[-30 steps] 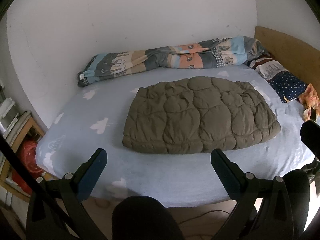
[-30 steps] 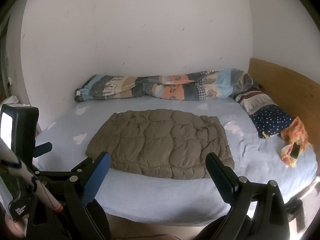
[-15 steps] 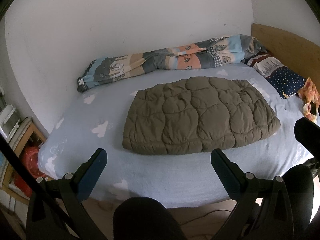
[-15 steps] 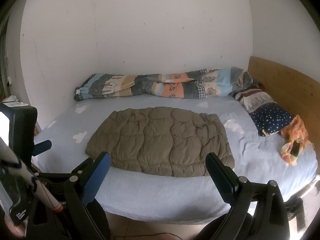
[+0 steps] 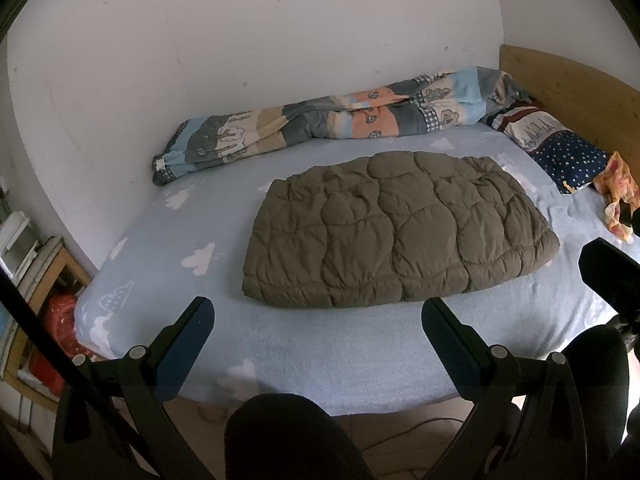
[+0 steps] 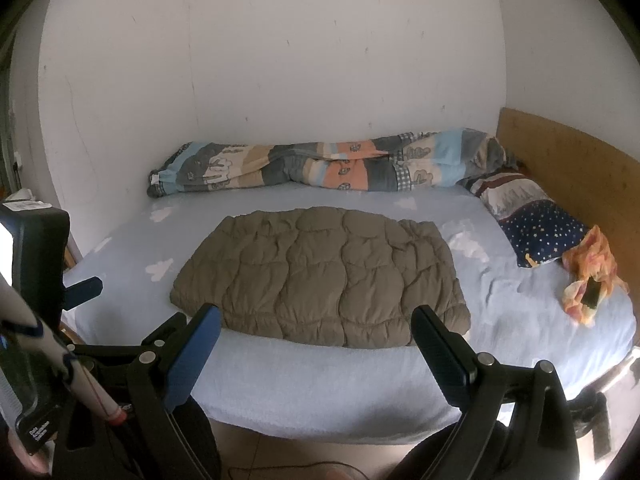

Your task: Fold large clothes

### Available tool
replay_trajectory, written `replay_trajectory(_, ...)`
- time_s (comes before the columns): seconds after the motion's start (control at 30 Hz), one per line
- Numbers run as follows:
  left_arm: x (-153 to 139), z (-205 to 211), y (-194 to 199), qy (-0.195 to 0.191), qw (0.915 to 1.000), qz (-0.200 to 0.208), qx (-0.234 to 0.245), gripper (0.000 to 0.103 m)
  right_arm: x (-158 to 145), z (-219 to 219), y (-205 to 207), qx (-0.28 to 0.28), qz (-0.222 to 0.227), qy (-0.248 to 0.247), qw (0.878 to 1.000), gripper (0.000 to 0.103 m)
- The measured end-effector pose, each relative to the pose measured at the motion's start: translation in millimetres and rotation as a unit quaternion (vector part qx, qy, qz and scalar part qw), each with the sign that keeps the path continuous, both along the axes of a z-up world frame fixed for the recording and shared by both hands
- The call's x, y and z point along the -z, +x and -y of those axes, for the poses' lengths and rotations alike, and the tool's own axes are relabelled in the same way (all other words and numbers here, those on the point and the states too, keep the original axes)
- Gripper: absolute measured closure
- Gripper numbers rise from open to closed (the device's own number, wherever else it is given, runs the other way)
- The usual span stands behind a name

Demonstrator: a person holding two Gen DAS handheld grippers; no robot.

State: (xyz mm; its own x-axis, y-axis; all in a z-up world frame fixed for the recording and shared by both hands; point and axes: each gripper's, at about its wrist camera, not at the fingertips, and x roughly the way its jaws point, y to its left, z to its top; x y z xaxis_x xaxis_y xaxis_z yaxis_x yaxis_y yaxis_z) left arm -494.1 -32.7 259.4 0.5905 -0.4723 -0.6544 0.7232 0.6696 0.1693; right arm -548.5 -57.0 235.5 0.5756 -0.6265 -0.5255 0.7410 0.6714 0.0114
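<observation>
While both tools hang off the near edge of the bed [image 5: 360, 364], I see my left gripper [image 5: 318, 320] level and pointed across the mattress, jaws spread wide with nothing between them. My right gripper [image 6: 316, 328] sits in the same pose, jaws just as wide and empty, its tips lined up with the near hem of the padded coat [image 6: 320, 276]. That coat, olive and quilted, lies folded into a flat rectangle in the middle of the bed, closer to the near edge than to the wall side. Neither gripper touches it. Along the far edge, against the wall, lies a rolled patterned duvet [image 5: 340, 120]. A starry pillow [image 6: 544, 236] rests at the right end by the wooden headboard [image 6: 568, 168], with an orange cloth [image 6: 592, 276] just beside it.
</observation>
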Motion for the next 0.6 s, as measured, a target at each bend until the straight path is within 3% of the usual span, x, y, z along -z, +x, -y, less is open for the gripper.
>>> replay_trajectory(0.6, 2.5, -8.2, 6.0, 0.000, 0.9999, -0.002, 0.015, 0.000, 3.7, -1.7, -0.1, 0.001, -0.004, 0.001, 1.000, 0.005)
